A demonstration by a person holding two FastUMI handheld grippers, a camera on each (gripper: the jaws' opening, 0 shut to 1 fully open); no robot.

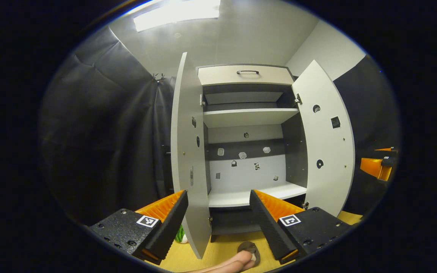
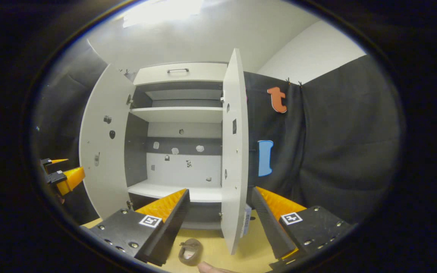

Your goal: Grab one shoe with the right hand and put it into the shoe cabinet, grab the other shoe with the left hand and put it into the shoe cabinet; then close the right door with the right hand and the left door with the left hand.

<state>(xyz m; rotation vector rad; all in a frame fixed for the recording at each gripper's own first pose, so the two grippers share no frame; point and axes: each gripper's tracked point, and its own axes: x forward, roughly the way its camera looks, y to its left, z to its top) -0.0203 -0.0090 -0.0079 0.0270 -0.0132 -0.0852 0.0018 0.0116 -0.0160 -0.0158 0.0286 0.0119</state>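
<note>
The shoe cabinet (image 1: 247,117) stands ahead with both doors swung wide; its lower shelf (image 1: 241,197) is bare. A brown shoe (image 1: 249,248) lies on the wooden floor in front of it, touched by a person's bare limb (image 1: 235,262). My left gripper (image 1: 218,197) is open and holds nothing, above and behind that shoe. In the right gripper view a brown shoe (image 2: 190,252) lies on the floor below my open, unloaded right gripper (image 2: 220,191), facing the cabinet (image 2: 178,113). Each gripper shows far off in the other's view: right gripper (image 1: 378,167), left gripper (image 2: 63,174).
The left door (image 1: 188,159) stands edge-on between my left fingers; the right door (image 1: 328,144) angles outward. In the right gripper view the right door (image 2: 235,151) is edge-on. A green object (image 1: 180,235) sits behind the left door. Black cloth walls flank the cabinet.
</note>
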